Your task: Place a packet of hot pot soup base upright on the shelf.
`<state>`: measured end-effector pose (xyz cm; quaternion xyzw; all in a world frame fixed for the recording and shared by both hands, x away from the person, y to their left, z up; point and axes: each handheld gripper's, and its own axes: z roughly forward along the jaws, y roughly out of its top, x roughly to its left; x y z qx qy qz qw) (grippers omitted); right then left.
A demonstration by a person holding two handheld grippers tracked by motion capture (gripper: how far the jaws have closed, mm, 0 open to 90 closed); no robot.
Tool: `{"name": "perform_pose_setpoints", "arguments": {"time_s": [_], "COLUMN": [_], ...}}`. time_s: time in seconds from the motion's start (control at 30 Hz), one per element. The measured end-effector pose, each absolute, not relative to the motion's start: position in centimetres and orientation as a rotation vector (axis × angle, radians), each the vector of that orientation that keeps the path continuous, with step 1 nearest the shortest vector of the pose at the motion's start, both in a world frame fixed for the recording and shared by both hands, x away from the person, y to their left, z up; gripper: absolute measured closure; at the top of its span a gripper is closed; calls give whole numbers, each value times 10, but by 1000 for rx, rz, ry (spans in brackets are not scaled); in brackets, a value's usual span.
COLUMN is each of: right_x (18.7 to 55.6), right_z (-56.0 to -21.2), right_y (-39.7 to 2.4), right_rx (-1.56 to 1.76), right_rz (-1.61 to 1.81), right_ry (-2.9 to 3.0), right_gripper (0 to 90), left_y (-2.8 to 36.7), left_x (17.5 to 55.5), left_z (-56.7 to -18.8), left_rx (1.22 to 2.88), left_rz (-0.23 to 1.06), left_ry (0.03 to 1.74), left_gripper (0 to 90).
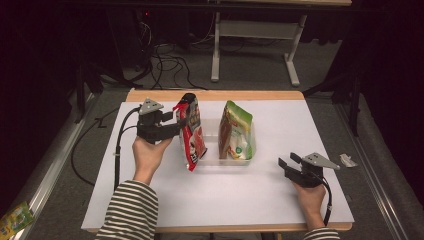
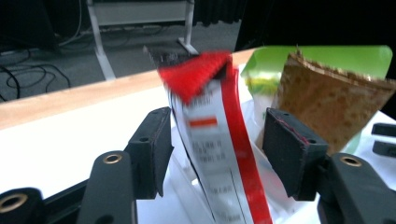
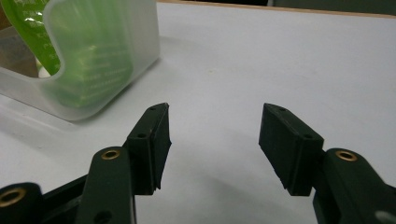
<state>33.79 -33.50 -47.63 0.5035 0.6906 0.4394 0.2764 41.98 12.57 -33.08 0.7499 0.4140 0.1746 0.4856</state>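
Note:
A red and white snack bag (image 1: 192, 132) (image 2: 215, 140) stands tilted at the left end of a clear plastic tray (image 1: 212, 162). A green and brown bag (image 1: 237, 132) (image 2: 327, 102) stands at the tray's right end. My left gripper (image 1: 179, 120) (image 2: 217, 115) is level at the red bag's top, open, with the bag between its jaws and gaps beside the pads. My right gripper (image 1: 288, 160) (image 3: 215, 109) rests low on the white table to the right of the tray (image 3: 140, 28), open with nothing between its jaws. The green bag (image 3: 70, 60) shows through the tray wall.
The white tabletop (image 1: 280, 130) has a wooden strip along its far edge. A green packet (image 1: 15, 217) lies on the floor at the lower left, and a small wrapper (image 1: 347, 161) lies off the table's right edge. Cables and a table frame are on the floor beyond.

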Motion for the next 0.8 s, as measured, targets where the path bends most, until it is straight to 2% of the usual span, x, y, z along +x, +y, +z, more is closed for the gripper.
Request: {"name": "perform_pose_setpoints", "arguments": {"time_s": [0.47, 0.8], "right_x": [338, 338], "right_z": [-476, -476], "right_y": [-335, -335], "right_rx": [1348, 1346], "right_rz": [1178, 1174], "right_ry": [1856, 1857], "right_gripper": [436, 436], "left_y": [126, 118], "left_x": [393, 387], "left_z": [-360, -378], "left_rx": [1941, 1999], "left_rz": [369, 313], "left_ry": [1027, 1029], "left_gripper": [412, 418]}}
